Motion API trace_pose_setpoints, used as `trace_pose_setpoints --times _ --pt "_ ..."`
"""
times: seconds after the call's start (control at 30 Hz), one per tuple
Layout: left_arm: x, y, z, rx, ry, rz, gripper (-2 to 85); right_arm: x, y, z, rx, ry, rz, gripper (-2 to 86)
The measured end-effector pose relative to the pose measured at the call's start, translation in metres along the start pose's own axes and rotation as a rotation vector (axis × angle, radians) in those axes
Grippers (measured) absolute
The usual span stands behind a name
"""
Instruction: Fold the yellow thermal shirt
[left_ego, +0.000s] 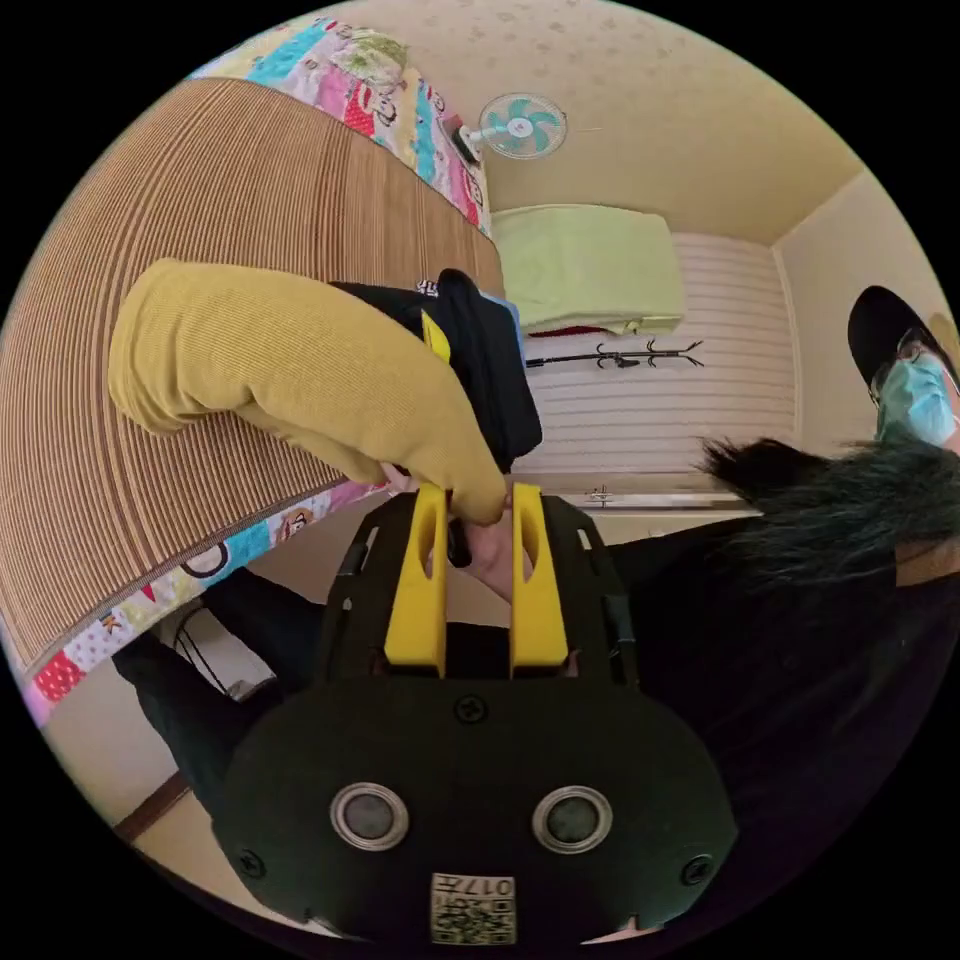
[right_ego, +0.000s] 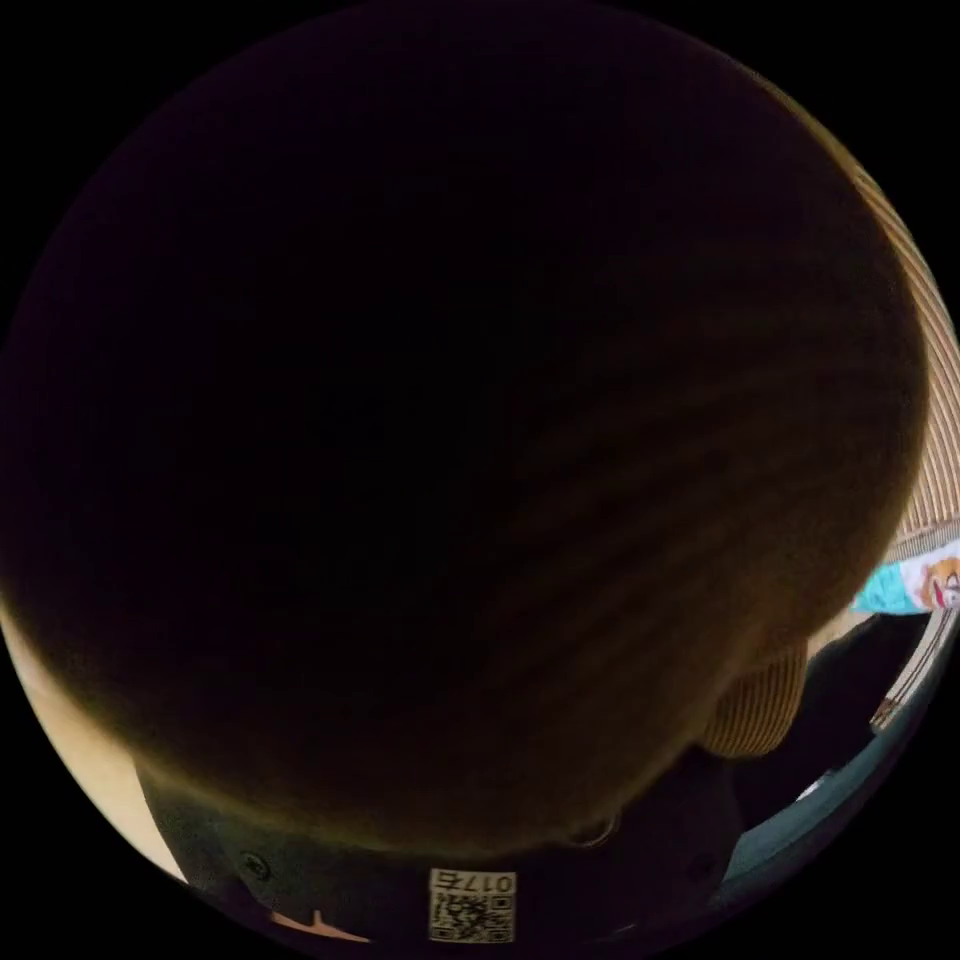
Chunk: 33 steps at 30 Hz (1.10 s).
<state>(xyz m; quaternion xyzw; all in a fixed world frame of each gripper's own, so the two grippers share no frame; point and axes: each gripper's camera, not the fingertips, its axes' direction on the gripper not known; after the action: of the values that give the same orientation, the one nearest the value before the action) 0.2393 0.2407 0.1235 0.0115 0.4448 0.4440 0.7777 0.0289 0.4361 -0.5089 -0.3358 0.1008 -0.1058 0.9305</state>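
— Where does the left gripper view look from?
— From behind its own tongs (left_ego: 478, 520), rolled on its side: the ribbed mat (left_ego: 200, 420) fills one side, the ceiling and wall fan (left_ego: 520, 127) the top, a person (left_ego: 850, 560) close at the edge.
— And the right gripper view?
— Pressed right against ribbed yellow cloth (right_ego: 600, 560), so near it goes dark.
— Anything shared?
— The mat's (right_ego: 935, 440) stripes and its patterned border (right_ego: 915, 585) at the rim.
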Motion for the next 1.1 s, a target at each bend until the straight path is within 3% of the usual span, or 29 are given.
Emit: trace_pose_setpoints --times 0.13,0.3,0.4,0.47,0.57,0.63,0.67,0.77,0.9,0.97,1.03,1.07,1.1 --pt "0.093 -0.031 -0.01 -0.091 -0.069 0.263 12.4 -0.128 -0.029 0.024 -0.144 -0.09 -0.375 18.9" --pt "0.127 -0.034 -0.008 -0.046 -0.108 0.261 11.9 -0.272 -0.041 -0.019 -0.155 0.07 -0.692 16.4" --pt "0.129 -0.026 -0.003 0.01 -0.045 0.199 10.5 -0.308 -0.047 -0.084 -0.026 0.206 -0.727 14.7" --pt "0.127 -0.023 0.002 0.009 -0.023 0.162 10.3 -0.299 -0.056 -0.135 0.051 0.319 -0.649 13.7" --pt "0.128 -0.017 -0.003 0.033 -0.031 0.131 10.0 -0.224 -0.055 -0.232 0.245 0.577 -0.261 11.8" --pt "0.136 -0.012 -0.023 0.091 -0.085 0.106 9.5 -0.151 -0.008 -0.284 0.43 0.786 0.124 9.4" --pt "0.138 -0.011 -0.03 0.109 -0.113 0.094 9.2 -0.141 0.01 -0.286 0.466 0.798 0.119 8.3" --pt "0.153 0.001 -0.068 0.198 -0.306 0.03 7.6 -0.113 0.099 -0.262 0.633 0.735 -0.103 3.6" --pt "0.178 0.022 -0.122 0.258 -0.672 -0.039 1.3 -0.071 0.196 -0.144 0.751 1.241 -0.192 1.0" --pt "0.19 0.029 -0.138 0.226 -0.958 -0.057 0.0 -0.052 0.213 -0.085 0.763 1.456 -0.256 0.6" --pt "0.185 0.034 -0.139 0.094 -1.545 -0.096 -0.3 -0.031 0.21 -0.011 0.742 1.674 -0.374 0.4" --pt "0.18 0.036 -0.137 0.054 -1.677 -0.092 -0.3 -0.028 0.208 0.007 0.726 1.71 -0.431 0.3" --pt "0.166 0.042 -0.136 0.008 -1.938 -0.08 -0.4 -0.024 0.202 0.042 0.67 1.744 -0.538 0.3"
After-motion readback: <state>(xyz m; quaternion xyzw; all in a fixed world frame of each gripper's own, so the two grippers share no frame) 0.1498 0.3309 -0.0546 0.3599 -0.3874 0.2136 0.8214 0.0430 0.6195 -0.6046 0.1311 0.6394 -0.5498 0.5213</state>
